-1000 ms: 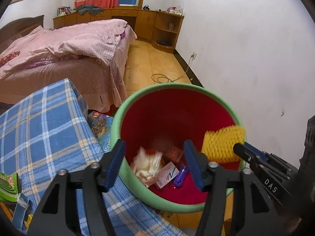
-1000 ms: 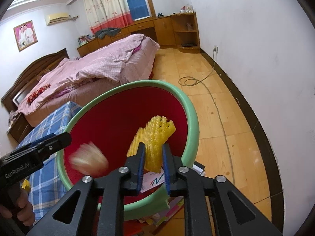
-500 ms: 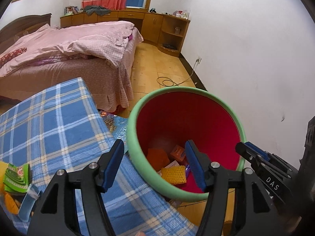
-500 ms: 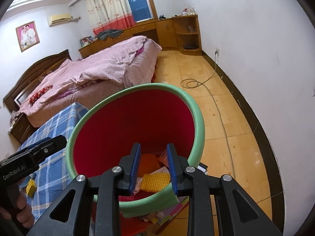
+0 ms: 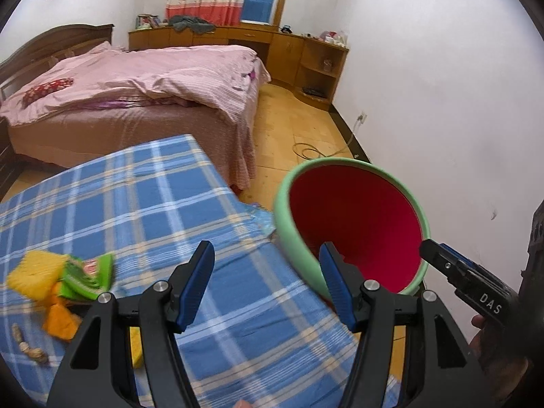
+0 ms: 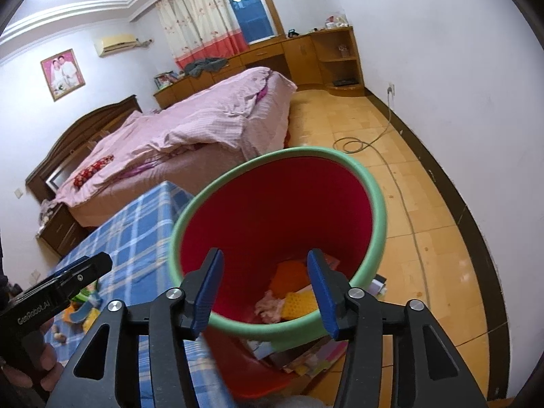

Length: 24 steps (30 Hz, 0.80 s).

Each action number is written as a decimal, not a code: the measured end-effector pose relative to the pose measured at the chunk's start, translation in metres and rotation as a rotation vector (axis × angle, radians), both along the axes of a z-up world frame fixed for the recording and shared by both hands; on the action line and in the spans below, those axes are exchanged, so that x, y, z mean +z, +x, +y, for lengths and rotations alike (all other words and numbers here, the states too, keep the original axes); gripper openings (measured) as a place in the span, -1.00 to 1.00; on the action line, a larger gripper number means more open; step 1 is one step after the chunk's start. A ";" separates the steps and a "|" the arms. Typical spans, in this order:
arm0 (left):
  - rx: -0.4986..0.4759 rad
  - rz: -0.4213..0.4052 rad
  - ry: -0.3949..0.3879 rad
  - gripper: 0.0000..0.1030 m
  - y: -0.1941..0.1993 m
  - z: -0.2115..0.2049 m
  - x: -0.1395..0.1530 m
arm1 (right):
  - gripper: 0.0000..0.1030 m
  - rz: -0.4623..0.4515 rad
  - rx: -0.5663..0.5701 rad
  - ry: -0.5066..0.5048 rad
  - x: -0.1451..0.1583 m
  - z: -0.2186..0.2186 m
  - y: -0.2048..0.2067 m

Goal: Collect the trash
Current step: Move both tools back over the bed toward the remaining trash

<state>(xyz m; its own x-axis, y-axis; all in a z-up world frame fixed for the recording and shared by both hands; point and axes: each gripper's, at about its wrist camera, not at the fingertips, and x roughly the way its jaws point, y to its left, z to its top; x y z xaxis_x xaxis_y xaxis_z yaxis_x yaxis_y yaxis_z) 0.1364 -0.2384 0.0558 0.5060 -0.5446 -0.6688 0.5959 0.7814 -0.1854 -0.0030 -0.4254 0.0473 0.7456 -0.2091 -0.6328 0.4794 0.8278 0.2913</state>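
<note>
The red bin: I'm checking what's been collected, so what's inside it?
In the red bin: yellow foam netting, a crumpled pinkish wrapper and an orange piece. The near rim covers the rest.

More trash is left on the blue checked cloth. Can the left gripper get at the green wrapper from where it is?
Probably yes. The left gripper is open and empty, and the green wrapper lies uncovered on the checked cloth to its left, with nothing between them.
</note>
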 end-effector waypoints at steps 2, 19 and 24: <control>0.027 -0.004 -0.005 0.24 0.001 0.014 0.003 | 0.12 -0.004 0.012 0.003 0.002 0.007 0.001; 0.304 -0.071 0.108 0.37 0.065 0.130 0.005 | 0.20 0.030 0.082 0.014 -0.004 0.053 0.015; 0.381 -0.028 0.136 0.37 0.091 0.161 -0.009 | 0.20 0.044 0.088 0.016 -0.007 0.057 0.017</control>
